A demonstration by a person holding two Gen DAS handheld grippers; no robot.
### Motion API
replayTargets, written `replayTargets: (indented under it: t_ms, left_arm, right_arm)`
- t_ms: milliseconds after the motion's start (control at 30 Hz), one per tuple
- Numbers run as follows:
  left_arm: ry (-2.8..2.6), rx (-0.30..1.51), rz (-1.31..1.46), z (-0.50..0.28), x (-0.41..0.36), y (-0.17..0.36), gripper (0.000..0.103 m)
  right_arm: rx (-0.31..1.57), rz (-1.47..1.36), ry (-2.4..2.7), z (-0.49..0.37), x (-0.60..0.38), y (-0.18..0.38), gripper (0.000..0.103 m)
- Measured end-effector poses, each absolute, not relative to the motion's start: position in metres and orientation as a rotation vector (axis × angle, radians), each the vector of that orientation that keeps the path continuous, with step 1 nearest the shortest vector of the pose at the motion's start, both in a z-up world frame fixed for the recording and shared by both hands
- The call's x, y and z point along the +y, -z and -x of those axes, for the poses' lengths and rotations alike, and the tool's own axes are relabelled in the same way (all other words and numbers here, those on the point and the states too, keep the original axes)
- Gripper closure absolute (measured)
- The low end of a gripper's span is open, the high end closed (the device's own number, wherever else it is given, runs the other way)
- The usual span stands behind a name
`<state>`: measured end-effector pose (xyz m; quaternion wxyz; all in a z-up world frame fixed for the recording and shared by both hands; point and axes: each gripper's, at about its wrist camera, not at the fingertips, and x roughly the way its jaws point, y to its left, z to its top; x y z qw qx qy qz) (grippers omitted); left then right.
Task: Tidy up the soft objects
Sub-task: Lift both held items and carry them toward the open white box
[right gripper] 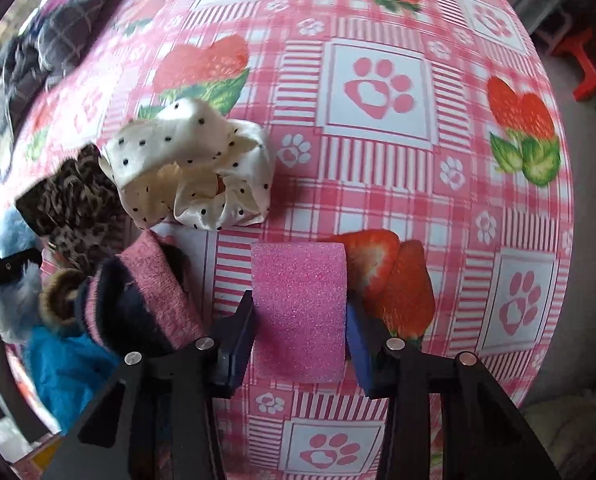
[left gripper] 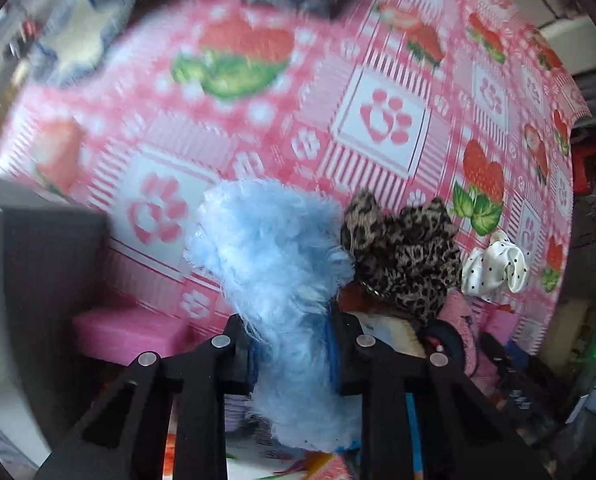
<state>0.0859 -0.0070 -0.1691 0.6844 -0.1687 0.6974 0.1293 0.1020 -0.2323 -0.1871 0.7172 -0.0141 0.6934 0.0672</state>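
Note:
In the left wrist view my left gripper (left gripper: 294, 344) is shut on a light blue fluffy piece (left gripper: 266, 248), which bulges up past the fingertips. A leopard-print scrunchie (left gripper: 406, 256) and a white polka-dot scrunchie (left gripper: 494, 268) lie just to its right on the pink strawberry tablecloth (left gripper: 378, 128). In the right wrist view my right gripper (right gripper: 298, 344) is shut on a pink foam block (right gripper: 298, 312), with a blue pad against each side. The white scrunchie (right gripper: 190, 168), the leopard scrunchie (right gripper: 70, 208) and a pink and navy sock (right gripper: 146, 304) lie to its left.
A blue fleece piece (right gripper: 66, 368) and a brown hair tie (right gripper: 60, 296) lie near the table's left edge. Dark plaid clothes (right gripper: 58, 32) are heaped at the far left. Another pink block (left gripper: 130, 332) sits by a dark box wall (left gripper: 50, 260). A red stool (right gripper: 582, 68) stands on the floor.

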Motion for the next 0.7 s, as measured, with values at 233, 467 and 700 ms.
replayTargets:
  t_ms: [233,467,700]
  left_arm:
    - [-0.297,1.406,0.127,-0.082,-0.037,0.121,0.075]
    - [-0.255,1.363,0.055,-0.048,-0.033,0.069,0.075]
    - [-0.193,1.313,0.056,-0.019,-0.034,0.045,0.075]
  right_arm:
    - [1.501,-0.113,-0.153,-0.102,-0.274,0.152,0.059]
    - [1.468,-0.143,-0.201,-0.106,-0.271,0.115,0.059]
    - [1.433,-0.149,-0.232,-0.076,-0.250,0.088,0.059]
